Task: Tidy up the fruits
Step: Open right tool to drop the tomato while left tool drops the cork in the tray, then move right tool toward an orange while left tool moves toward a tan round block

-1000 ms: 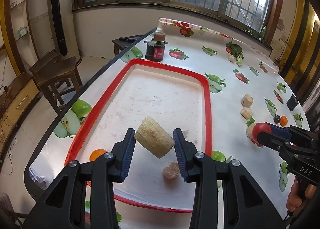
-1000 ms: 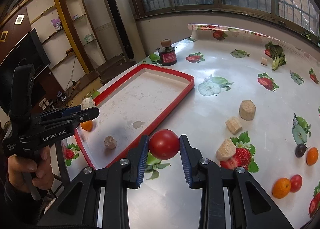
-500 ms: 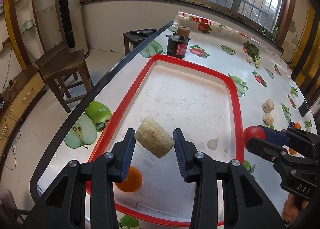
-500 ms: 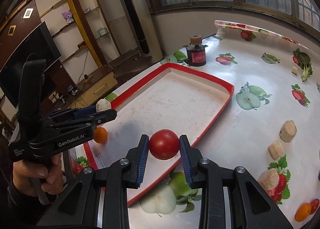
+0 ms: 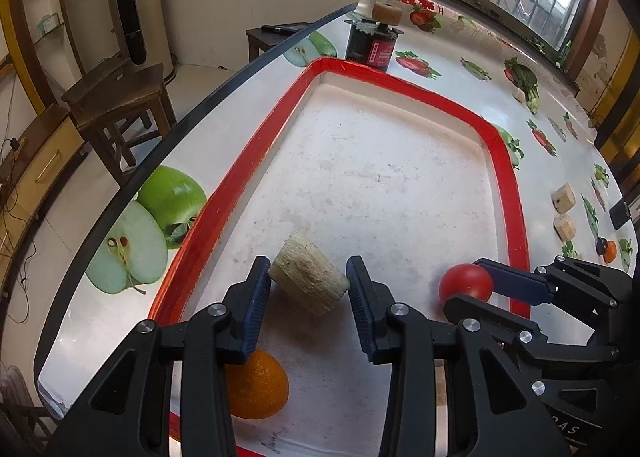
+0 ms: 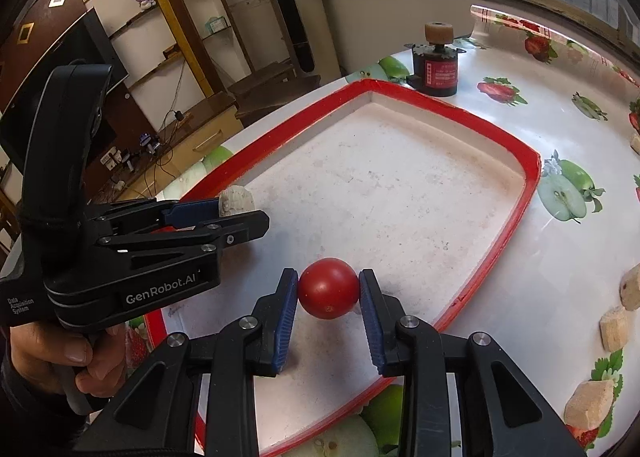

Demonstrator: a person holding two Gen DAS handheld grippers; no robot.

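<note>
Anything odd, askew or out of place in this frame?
One thing: a tan spool-like piece sits perched on the black-and-red canister beyond the red-rimmed tray, among fruit-sorting items. Otherwise nothing is spilled or damaged.

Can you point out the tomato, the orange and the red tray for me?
tomato (image 6: 328, 289), right wrist view, its front.
orange (image 5: 260, 389), left wrist view, its top.
tray (image 5: 508, 177), left wrist view, its red rim.

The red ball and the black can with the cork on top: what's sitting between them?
Nothing. In the right wrist view, only bare white tray floor and its red rim lie between the red ball and the black can.
</note>
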